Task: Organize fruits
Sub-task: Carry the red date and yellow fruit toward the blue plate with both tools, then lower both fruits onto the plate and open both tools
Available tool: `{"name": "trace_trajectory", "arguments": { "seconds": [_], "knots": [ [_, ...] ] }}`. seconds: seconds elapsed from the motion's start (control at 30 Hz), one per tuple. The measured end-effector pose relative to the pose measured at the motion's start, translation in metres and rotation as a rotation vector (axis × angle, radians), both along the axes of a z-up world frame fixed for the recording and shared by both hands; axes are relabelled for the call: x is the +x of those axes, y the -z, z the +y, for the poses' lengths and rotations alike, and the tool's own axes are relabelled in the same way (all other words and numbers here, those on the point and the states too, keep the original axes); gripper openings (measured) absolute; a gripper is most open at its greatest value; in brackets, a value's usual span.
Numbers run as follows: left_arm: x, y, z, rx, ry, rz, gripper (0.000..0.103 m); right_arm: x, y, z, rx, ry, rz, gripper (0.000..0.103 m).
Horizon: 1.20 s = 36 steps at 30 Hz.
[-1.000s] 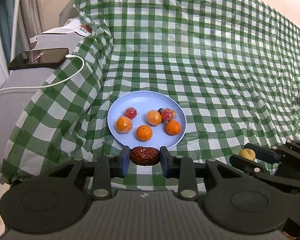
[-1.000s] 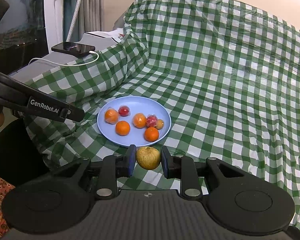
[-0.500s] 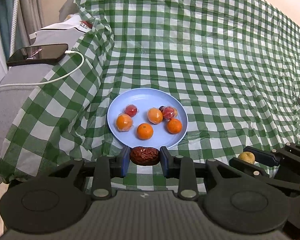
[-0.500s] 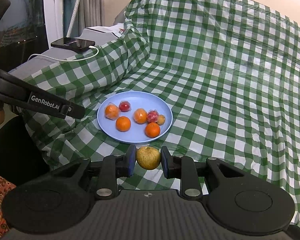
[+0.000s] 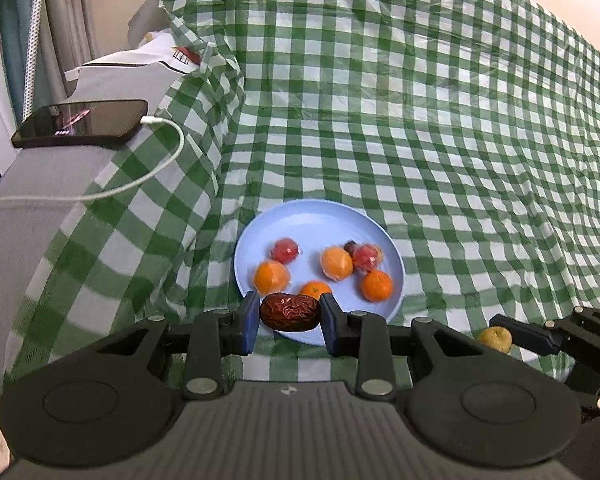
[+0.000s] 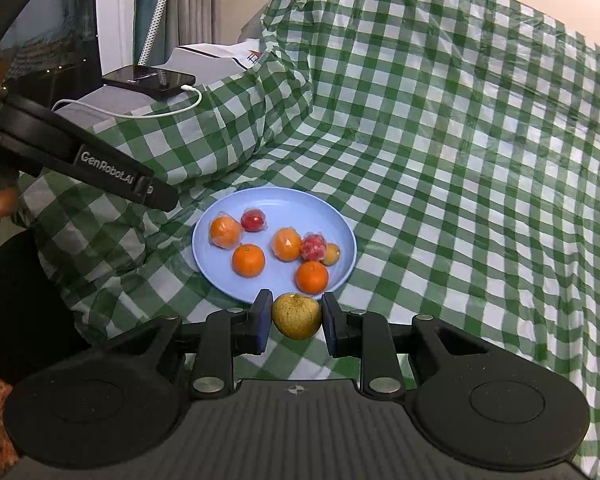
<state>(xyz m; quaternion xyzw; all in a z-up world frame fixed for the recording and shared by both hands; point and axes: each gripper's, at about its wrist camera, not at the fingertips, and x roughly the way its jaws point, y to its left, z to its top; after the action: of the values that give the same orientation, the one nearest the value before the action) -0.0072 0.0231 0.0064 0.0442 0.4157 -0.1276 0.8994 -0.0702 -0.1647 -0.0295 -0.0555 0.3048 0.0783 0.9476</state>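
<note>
Along the left gripper's (image 6: pixel 156 196) black arm, seen from the right wrist view, white lettering reads "GenRobot.AI". A red mark on the white item (image 6: pixel 220 56) behind the phone (image 6: pixel 150 80) is too small to read; no other writing is legible.

Left gripper (image 5: pixel 290 316): closed on a wrinkled dark-red date (image 5: pixel 290 312), held crosswise between the blue pads and poised over the near rim of the light-blue plate (image 5: pixel 320 224).

Right gripper (image 6: pixel 296 316): closed on a yellow-green round fruit (image 6: pixel 297 315), held just short of the plate's (image 6: pixel 276 204) near rim, over the green-checked cloth (image 6: pixel 460 200). The left wrist view shows the same fruit (image 5: pixel 496 339) at lower right, to the right of the plate and apart from it.

Plate contents: four orange fruits, two of them in clear wrap; two red wrapped fruits; one small tan fruit (image 6: pixel 332 254) touching the right-hand red one (image 6: pixel 313 247). The far half of the plate is bare, as is a strip along the near rim.

Edges: the cloth lies fairly flat to the right of the plate and rises into a draped slope behind. To the left it folds up over a grey padded surface (image 5: pixel 52 184), where the black phone (image 5: pixel 80 122) lies with a white cable (image 5: pixel 140 184) plugged in, well apart from the plate. The cloth's left edge drops away beside the left gripper.
</note>
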Motion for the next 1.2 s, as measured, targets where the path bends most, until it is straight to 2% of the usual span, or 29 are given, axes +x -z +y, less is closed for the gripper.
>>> {"name": "trace_trajectory", "arguments": {
  "seconds": [0.27,0.67,0.9,1.0,1.03,1.07,1.1,1.13,1.17,1.2],
  "knots": [
    [0.044,0.009,-0.011,0.008,0.002,0.02,0.035,0.047,0.006,0.004,0.026,-0.015,0.011,0.028],
    [0.11,0.049,-0.039,0.054,0.031,0.072,0.035,0.113,0.035,0.003,0.049,-0.022,0.071,0.028],
    [0.133,0.07,-0.047,0.078,0.043,0.092,0.035,0.136,0.053,0.004,0.053,-0.037,0.108,0.028],
    [0.137,0.074,-0.049,0.095,0.055,0.068,0.037,0.142,0.057,0.004,0.05,-0.046,0.109,0.028],
    [0.137,0.073,-0.048,0.091,0.064,0.061,0.054,0.144,0.057,0.003,0.052,-0.047,0.11,0.028],
    [0.136,0.072,-0.048,0.086,0.068,0.058,0.083,0.146,0.057,0.002,0.058,-0.046,0.109,0.033],
    [0.135,0.07,-0.046,0.084,0.057,0.048,0.095,0.147,0.056,0.0,0.064,-0.044,0.107,0.05],
    [0.132,0.067,-0.045,0.079,0.045,0.025,0.103,0.145,0.054,-0.002,0.067,-0.038,0.099,0.058],
    [0.127,0.062,-0.042,0.07,0.047,-0.001,0.103,0.142,0.051,-0.003,0.067,-0.026,0.086,0.074],
    [0.122,0.059,-0.042,0.072,0.06,-0.003,0.103,0.137,0.048,-0.005,0.061,-0.013,0.073,0.084]
  ]
}}
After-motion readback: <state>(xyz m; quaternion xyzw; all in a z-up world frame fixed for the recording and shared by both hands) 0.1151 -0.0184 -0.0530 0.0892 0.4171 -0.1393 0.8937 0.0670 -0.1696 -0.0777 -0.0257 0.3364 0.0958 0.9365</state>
